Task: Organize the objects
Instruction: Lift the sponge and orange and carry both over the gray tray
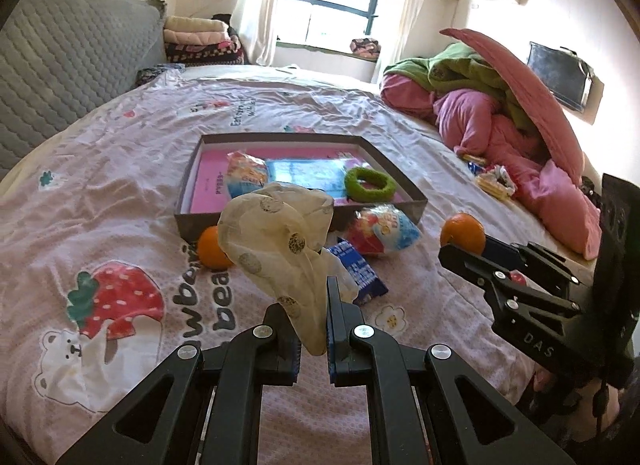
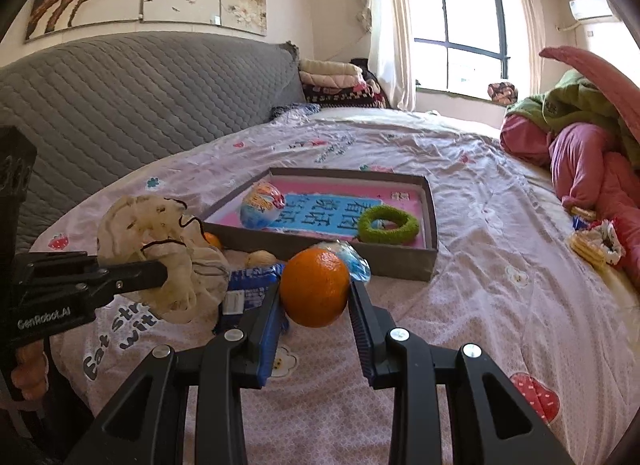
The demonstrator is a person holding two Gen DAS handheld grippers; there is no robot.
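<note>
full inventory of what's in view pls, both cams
box: 1, grey, mid-bed, open
snack bags: 2, blue-red, one in box, one before it
ring: 1, green, in box
oranges: 2, one in right grip, one on sheet by box
blue packet: 1, on sheet before box
scarf: 1, cream, spotted, in left grip
bedding pile: pink and green, right side
left hand-held gripper: black, shut on scarf
right hand-held gripper: black, shut on orange

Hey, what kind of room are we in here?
Most likely a home bedroom: a bed with a printed sheet and grey quilted headboard, a heap of pink and green bedding, and folded blankets by the curtained window.
</note>
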